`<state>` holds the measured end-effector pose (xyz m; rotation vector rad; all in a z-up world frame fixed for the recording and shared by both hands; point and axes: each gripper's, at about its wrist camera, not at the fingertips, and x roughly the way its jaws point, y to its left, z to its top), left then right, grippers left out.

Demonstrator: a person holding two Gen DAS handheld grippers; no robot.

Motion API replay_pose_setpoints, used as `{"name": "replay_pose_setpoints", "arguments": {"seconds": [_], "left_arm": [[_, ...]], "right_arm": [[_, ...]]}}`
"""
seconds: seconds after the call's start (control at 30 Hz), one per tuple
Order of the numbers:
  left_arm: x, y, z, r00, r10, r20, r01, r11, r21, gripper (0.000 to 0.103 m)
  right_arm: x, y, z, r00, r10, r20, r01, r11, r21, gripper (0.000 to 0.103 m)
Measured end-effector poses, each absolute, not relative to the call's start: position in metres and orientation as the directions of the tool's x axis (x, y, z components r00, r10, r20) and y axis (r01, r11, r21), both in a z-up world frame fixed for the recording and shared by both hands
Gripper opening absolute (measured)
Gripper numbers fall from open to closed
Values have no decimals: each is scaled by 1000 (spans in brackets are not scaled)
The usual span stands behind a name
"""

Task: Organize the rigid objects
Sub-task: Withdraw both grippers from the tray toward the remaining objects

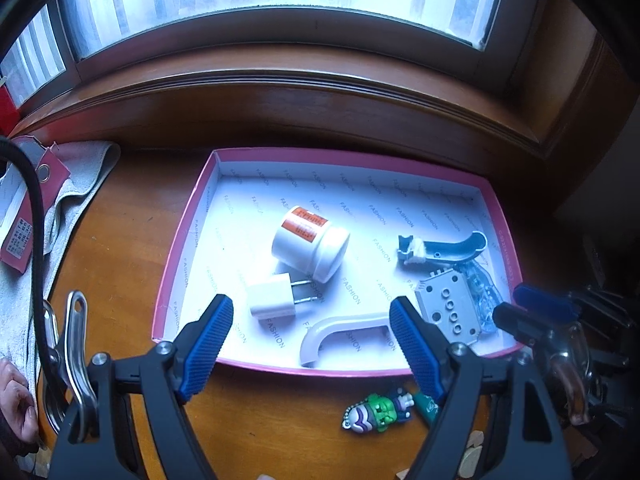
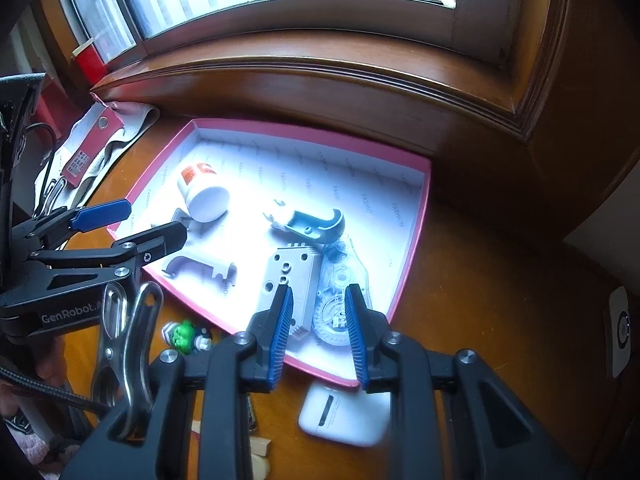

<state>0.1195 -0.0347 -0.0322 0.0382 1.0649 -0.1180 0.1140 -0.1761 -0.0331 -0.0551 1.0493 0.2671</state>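
Pink-rimmed box lid [image 1: 188, 248] on wooden worktop [image 1: 120, 240] below window sill, already holding white jar [image 1: 310, 246] on its side, white plug adapter [image 1: 272, 300], curved white handle piece [image 1: 340, 332], blue-grey curved shell [image 1: 444, 250], grey perforated block [image 1: 448, 308] and clear tape dispenser [image 2: 340, 312], the last two touching near the right wall. Left out on the worktop just in front of the lid: green cartoon keychain [image 1: 378, 412]; white flat case [image 2: 344, 416] near the front right corner. Left gripper [image 1: 312, 340] spread wide, nothing between the pads, poised above the lid's front edge. Right gripper [image 2: 316, 332] narrowly parted, empty, above the tape dispenser and front rim. Risks, as judgement: descending with the left gripper wide, one finger could catch the lid rim and drag or tip the whole lid, scattering contents. Jar on its side likely to roll if nudged. Keychain small and low, partly hidden behind left finger; pads may skid off it against the worktop. Both grippers close together over one corner, so collision likely if both reach for the keychain. Metal clips hanging beside each gripper could snag the rim.
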Motion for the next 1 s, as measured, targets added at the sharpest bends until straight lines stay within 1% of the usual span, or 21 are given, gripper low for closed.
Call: {"name": "replay_pose_setpoints", "arguments": {"seconds": [0.73, 1.0], "left_arm": [[54, -23, -30, 471, -66, -880, 90, 996, -27, 84], [39, -22, -37, 460, -65, -885, 107, 994, -17, 84]], "right_arm": [[48, -186, -30, 485, 181, -856, -208, 974, 88, 28], [28, -197, -33, 485, 168, -858, -177, 980, 91, 28]]}}
